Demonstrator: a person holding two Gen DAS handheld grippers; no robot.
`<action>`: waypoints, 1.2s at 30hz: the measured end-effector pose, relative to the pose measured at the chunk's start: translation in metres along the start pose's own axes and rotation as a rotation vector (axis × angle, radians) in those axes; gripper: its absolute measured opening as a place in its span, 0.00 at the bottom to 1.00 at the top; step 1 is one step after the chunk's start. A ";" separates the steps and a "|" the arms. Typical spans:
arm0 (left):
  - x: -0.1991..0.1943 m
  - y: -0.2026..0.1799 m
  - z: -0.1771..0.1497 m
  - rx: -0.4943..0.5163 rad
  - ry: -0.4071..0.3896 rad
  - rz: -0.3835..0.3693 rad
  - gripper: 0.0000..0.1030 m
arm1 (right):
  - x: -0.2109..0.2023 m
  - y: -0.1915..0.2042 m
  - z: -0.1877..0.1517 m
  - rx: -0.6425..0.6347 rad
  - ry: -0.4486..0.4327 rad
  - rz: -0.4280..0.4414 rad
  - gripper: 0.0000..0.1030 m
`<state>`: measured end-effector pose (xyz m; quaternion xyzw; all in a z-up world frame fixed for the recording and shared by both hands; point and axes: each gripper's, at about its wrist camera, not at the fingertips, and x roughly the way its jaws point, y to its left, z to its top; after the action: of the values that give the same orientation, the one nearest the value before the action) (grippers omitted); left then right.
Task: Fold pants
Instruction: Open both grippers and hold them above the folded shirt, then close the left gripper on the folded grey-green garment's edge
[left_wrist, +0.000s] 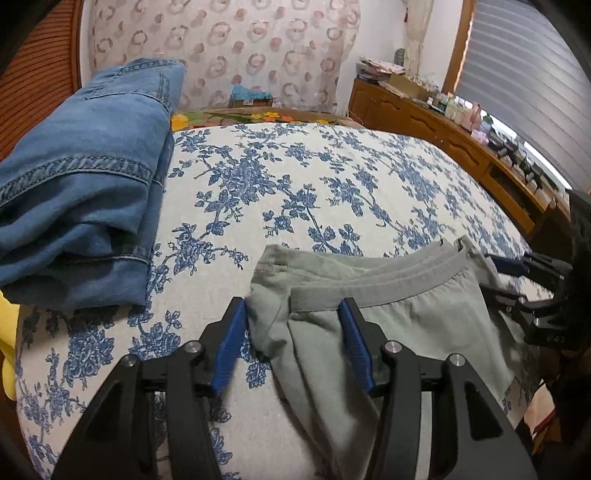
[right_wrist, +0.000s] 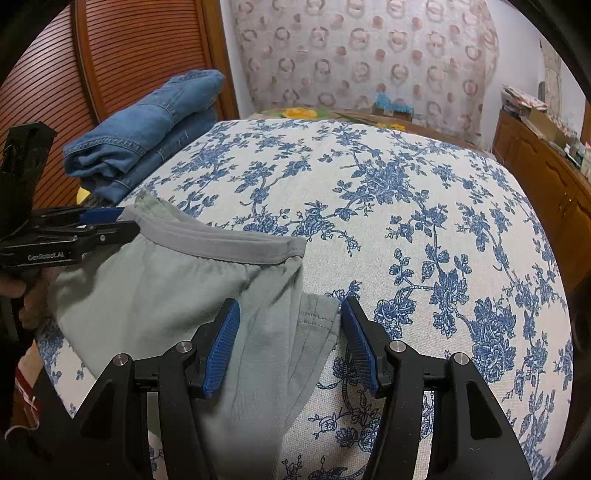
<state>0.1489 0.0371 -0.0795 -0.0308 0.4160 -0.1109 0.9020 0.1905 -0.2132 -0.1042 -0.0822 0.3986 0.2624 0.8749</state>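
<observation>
Grey-green pants (left_wrist: 413, 317) with a darker grey waistband (left_wrist: 388, 291) lie folded at the near edge of the floral bed cover (left_wrist: 295, 184). My left gripper (left_wrist: 291, 314) is open, its jaws on either side of the pants' left end. My right gripper (right_wrist: 290, 314) is open around the right end of the pants (right_wrist: 177, 295), waistband (right_wrist: 221, 243) ahead of it. Each gripper also shows from the side in the other view: the right one (left_wrist: 517, 273), the left one (right_wrist: 107, 225), both at the waistband corners.
A stack of folded blue jeans (left_wrist: 81, 192) sits at the far left of the bed, also in the right wrist view (right_wrist: 140, 136). A wooden slatted headboard (right_wrist: 129, 55) stands behind it. A wooden cabinet (left_wrist: 461, 147) with clutter runs along the right. A patterned curtain (left_wrist: 240, 48) hangs beyond.
</observation>
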 end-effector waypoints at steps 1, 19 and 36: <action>0.000 0.000 0.000 0.000 -0.001 -0.004 0.48 | 0.000 0.000 0.000 0.001 0.000 0.001 0.57; -0.001 0.001 0.001 -0.041 0.002 -0.084 0.18 | 0.003 0.006 0.001 -0.030 0.009 0.041 0.29; -0.061 -0.026 0.004 0.012 -0.179 -0.103 0.11 | -0.034 0.015 0.000 -0.031 -0.101 0.061 0.09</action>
<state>0.1092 0.0251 -0.0276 -0.0563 0.3311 -0.1562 0.9288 0.1643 -0.2134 -0.0782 -0.0700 0.3521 0.2990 0.8842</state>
